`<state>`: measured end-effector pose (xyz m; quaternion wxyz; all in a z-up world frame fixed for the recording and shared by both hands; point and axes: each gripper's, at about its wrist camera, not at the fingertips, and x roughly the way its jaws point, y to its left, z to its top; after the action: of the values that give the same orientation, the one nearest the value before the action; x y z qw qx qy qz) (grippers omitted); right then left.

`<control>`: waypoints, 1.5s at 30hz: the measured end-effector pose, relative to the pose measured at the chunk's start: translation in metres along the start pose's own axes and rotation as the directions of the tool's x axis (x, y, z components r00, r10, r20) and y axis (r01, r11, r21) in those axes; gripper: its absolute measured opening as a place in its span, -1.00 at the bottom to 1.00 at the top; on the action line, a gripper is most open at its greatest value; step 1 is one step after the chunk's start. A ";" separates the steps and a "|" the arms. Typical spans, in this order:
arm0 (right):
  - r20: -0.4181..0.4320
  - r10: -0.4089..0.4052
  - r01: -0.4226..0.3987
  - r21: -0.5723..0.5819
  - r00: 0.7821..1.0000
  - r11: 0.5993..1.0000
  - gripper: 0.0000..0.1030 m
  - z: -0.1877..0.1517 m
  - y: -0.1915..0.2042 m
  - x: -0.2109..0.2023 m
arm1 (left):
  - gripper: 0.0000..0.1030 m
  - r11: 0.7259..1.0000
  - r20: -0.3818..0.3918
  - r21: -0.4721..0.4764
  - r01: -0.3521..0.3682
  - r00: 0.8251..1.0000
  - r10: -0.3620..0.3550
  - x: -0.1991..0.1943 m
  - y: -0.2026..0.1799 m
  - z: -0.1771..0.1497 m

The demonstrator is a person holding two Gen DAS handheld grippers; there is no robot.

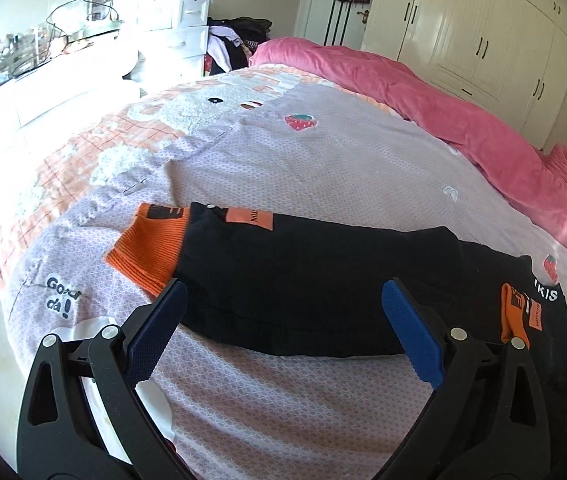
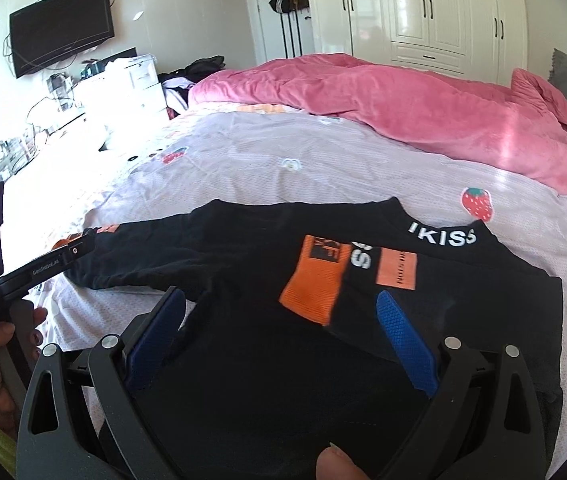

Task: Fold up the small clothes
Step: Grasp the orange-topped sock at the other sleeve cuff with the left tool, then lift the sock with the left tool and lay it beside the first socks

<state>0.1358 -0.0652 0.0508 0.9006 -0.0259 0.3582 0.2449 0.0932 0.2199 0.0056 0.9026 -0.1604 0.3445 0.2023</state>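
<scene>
I see 1 small black sweatshirt [image 2: 243, 264] lying flat on the lilac bedspread, spread sideways across my view. Its collar carries white letters reading "IKISS". 1 sleeve [image 1: 283, 272] stretches straight out to the left and ends in a ribbed orange cuff [image 1: 149, 248], with an orange patch just beside it. The other sleeve is folded in over the chest, so its orange cuff [image 2: 315, 280] rests tilted on the black body, next to a second orange patch [image 2: 397, 268].
</scene>
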 end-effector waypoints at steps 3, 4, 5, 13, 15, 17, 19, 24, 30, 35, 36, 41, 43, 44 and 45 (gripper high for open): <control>-0.010 0.010 -0.010 -0.021 1.000 1.000 0.86 0.002 0.013 0.006 | 0.78 1.000 0.005 -0.020 -0.013 1.000 0.013 0.000 0.011 0.002; -0.014 0.013 -0.013 -0.030 1.000 0.999 0.86 0.002 0.018 0.008 | 0.78 0.999 0.011 -0.029 -0.023 1.000 0.023 0.000 0.016 0.003; -0.017 0.015 -0.016 -0.036 1.000 0.999 0.86 0.002 0.021 0.009 | 0.78 0.999 0.014 -0.037 -0.029 0.999 0.029 -0.001 0.020 0.004; -0.043 0.036 -0.040 -0.101 0.998 0.994 0.86 0.003 0.054 0.025 | 0.78 0.994 0.005 -0.100 -0.047 0.999 0.047 0.004 0.046 0.006; -0.048 0.040 -0.045 -0.115 0.998 0.992 0.86 0.004 0.062 0.029 | 0.78 0.992 0.001 -0.119 -0.052 0.999 0.052 0.007 0.053 0.005; -0.053 0.047 -0.053 -0.123 0.997 0.991 0.86 0.004 0.068 0.033 | 0.78 0.988 -0.002 -0.146 -0.057 0.998 0.057 0.011 0.061 0.005; -0.058 0.053 -0.060 -0.126 0.997 0.990 0.86 0.003 0.073 0.037 | 0.77 0.980 -0.002 -0.190 -0.059 0.998 0.060 0.013 0.071 0.002; -0.094 0.068 -0.080 -0.128 0.993 0.989 0.86 -0.002 0.086 0.053 | 0.57 0.965 -0.008 -0.256 -0.055 0.998 0.055 0.020 0.084 -0.002; -0.113 0.083 -0.097 -0.129 0.990 0.987 0.86 -0.008 0.095 0.061 | 0.38 0.951 -0.031 -0.300 -0.080 0.997 0.075 0.037 0.095 -0.003; -0.121 0.077 -0.090 -0.110 0.990 0.990 0.86 -0.012 0.088 0.063 | 0.17 0.941 -0.034 -0.323 -0.106 0.994 0.101 0.048 0.098 0.002; -0.122 0.073 -0.086 -0.100 0.990 0.991 0.86 -0.013 0.085 0.063 | 0.11 0.943 -0.030 -0.313 -0.110 0.994 0.106 0.048 0.095 0.003; -0.126 0.067 -0.074 -0.051 0.990 0.996 0.86 -0.017 0.071 0.063 | -0.59 0.957 -0.021 -0.281 -0.065 0.998 0.062 0.050 0.086 0.004; -0.129 0.065 -0.070 -0.033 0.990 0.997 0.86 -0.020 0.064 0.062 | -0.86 0.964 -0.020 -0.262 -0.037 0.999 0.033 0.051 0.080 0.005; -0.127 0.064 -0.067 -0.022 0.990 0.998 0.86 -0.021 0.060 0.061 | -0.90 0.969 -0.014 -0.245 -0.037 0.999 0.035 0.050 0.077 0.005; -0.127 0.062 -0.064 -0.014 0.990 0.998 0.86 -0.022 0.057 0.060 | -0.91 0.976 0.002 -0.214 -0.038 0.999 0.039 0.046 0.071 0.007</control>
<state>0.1328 0.0053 0.0023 0.8677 -0.0380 0.4128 0.2743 0.0944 0.2957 -0.0317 0.8771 -0.2493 0.3209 0.2561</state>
